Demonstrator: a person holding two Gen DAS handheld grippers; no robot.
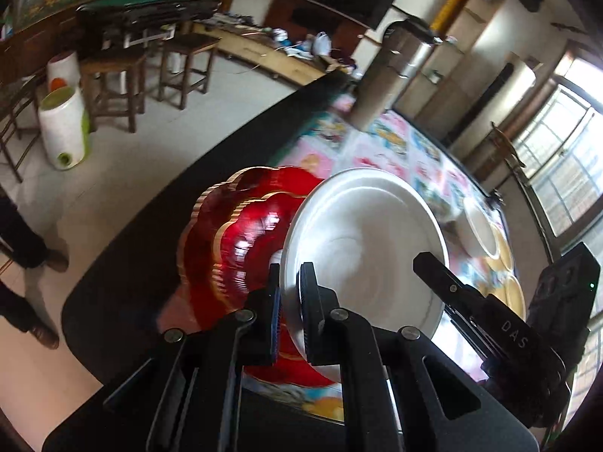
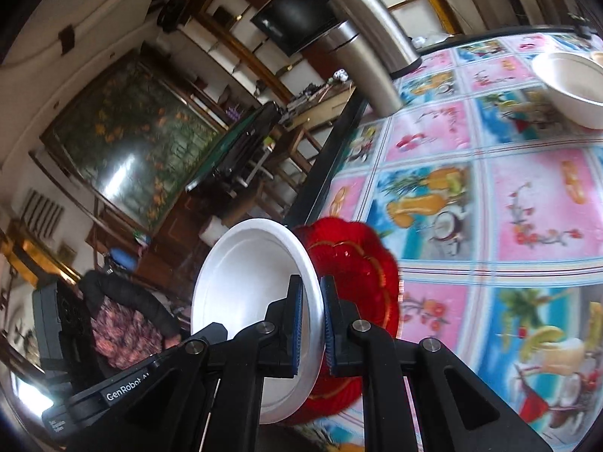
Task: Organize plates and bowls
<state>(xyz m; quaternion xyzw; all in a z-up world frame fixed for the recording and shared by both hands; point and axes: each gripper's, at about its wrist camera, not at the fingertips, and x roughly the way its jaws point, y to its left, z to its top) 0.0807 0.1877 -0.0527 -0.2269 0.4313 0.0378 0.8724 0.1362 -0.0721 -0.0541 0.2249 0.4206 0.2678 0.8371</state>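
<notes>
Patterned cloth (image 2: 490, 196) covers the table, with a steel flask (image 2: 373, 49) at its far edge. Over its near edge a white plate (image 1: 361, 241), empty, is held tilted above a red dish (image 1: 241, 241). Left gripper (image 1: 290, 301) and right gripper (image 2: 311, 320) each pinch its rim. Farther off sits a white bowl (image 2: 573, 86), apparently empty.

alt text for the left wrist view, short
The left gripper pinches the rim of a white plate between its fingers, above a red scalloped plate on a colourful tablecloth. The right gripper reaches the plate's opposite edge.
</notes>
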